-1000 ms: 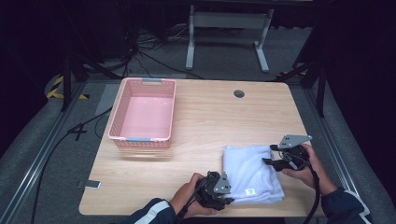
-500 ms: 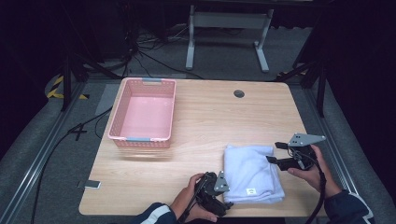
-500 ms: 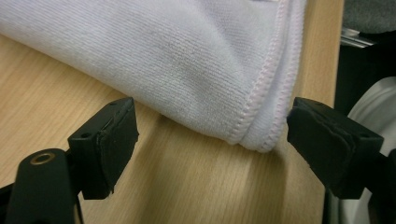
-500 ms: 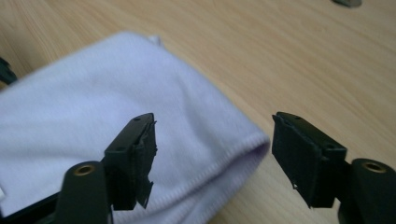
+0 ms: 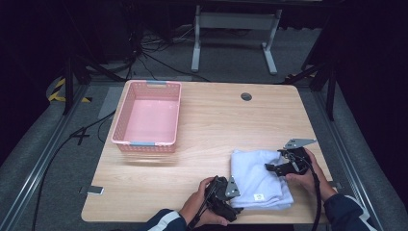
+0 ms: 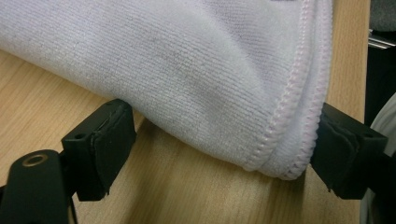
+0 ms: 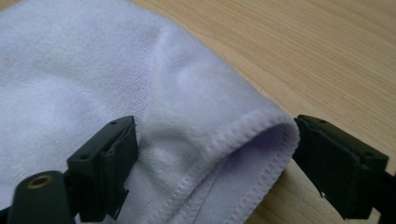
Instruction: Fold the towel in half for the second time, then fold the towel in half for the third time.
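the left gripper (image 5: 230,191) sits at 6 o'clock on the table (image 5: 216,125), jaws spread, with the near left corner of the folded white towel (image 5: 259,177) lying between them; its jaws have just been opening, and the pads stand off the cloth, so it is released. in the left gripper view that stitched corner (image 6: 285,154) nearly brushes the right-hand jaw. the right gripper (image 5: 279,166) is at about 4 o'clock, over the towel's far right corner, jaws also just opened wide, the hemmed fold (image 7: 243,140) between them but not pinched.

risk, as i judge it: closing now could catch only 1 layer of the fold, so the towel would fall open when lifted; a jaw tip could also scrape the wood.

the towel lies close to the table's 6 o'clock edge, so a pull that way could drag it off. the pink basket (image 5: 148,142) at 10 o'clock stands well apart, with bare wood between.
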### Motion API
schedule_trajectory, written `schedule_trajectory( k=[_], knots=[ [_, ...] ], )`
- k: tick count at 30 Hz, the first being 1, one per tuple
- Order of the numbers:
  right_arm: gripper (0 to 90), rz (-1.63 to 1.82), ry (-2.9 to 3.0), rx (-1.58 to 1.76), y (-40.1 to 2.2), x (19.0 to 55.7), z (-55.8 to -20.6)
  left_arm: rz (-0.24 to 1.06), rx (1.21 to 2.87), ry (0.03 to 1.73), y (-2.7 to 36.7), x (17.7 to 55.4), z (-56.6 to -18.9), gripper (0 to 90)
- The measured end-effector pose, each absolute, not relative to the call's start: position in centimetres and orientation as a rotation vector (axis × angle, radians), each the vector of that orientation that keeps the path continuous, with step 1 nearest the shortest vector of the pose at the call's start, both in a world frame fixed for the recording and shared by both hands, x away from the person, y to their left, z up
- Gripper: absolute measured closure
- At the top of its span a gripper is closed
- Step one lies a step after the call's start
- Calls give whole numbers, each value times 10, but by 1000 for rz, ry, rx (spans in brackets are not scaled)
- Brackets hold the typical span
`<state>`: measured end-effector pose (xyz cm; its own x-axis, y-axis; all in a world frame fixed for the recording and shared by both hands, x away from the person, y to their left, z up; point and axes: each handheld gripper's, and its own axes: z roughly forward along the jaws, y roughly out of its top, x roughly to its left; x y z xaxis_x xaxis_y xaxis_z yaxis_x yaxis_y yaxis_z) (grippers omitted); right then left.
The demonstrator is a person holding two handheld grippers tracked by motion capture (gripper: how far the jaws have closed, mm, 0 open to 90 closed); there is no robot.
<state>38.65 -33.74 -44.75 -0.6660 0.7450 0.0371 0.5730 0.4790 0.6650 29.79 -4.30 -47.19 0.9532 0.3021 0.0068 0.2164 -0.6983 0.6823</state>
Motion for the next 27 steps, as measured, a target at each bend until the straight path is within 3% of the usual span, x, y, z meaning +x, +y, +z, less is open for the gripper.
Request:
schedule_trajectory(
  k=[3,8,9,10,11,12,13,16,22,27],
  knots=[
    [3,922,2459,1183,-338,392,-455,149,2366,354,-43,301,-472,148],
    [26,941,2481,1194,-338,394,-457,144,2361,356,-43,303,-472,188],
    [78,947,2487,1185,-337,393,-457,144,2359,339,-43,304,-472,188],
    [241,991,2528,1144,-337,390,-453,145,2360,336,-43,305,-471,265],
    [299,1013,2534,1133,-337,389,-453,144,2351,330,-42,306,-470,324],
    [299,1013,2534,1133,-337,389,-453,144,2351,330,-42,306,-470,352],
    [371,1031,2544,1122,-337,388,-453,144,2348,331,-42,307,-470,352],
    [554,1122,2593,1139,-338,388,-453,146,2352,350,-43,311,-468,507],
    [668,1159,2596,1129,-337,387,-453,173,2346,357,-42,317,-467,627],
    [696,1184,2576,1121,-334,388,-451,185,2359,353,-36,322,-465,649]
  ],
)
